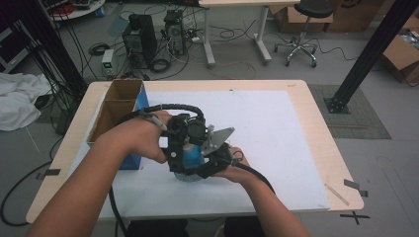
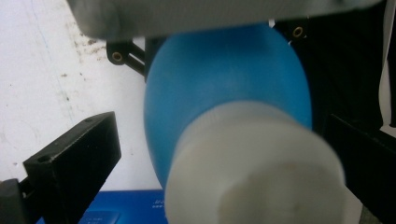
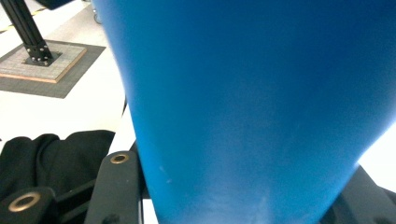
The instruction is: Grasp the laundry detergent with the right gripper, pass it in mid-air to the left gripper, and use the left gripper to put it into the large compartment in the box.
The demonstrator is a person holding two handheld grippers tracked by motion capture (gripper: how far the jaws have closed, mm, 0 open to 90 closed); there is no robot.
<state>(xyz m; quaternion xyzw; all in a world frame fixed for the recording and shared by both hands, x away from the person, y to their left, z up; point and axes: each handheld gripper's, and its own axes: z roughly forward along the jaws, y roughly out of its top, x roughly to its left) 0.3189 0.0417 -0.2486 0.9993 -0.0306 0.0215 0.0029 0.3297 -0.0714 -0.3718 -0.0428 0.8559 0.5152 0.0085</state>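
Sitting just left of the action, an open cardboard box (image 1: 118, 106) is crowding the left gripper (image 1: 182, 148), whose jaws are standing apart around the blue bulb's (image 2: 224, 88) white cap (image 2: 254, 168) (not pressing it). The right gripper (image 1: 212, 165) is clamping the bulb's blue body above the white mat (image 1: 276, 133), which is lying bare toward the table's right edge (image 1: 323, 143).

In your high view both grippers and your hands cover most of the blue bulb (image 1: 190, 157), its white cap (image 2: 254, 172) is blurred and cropped in the left gripper view, and the right gripper view cuts off its top
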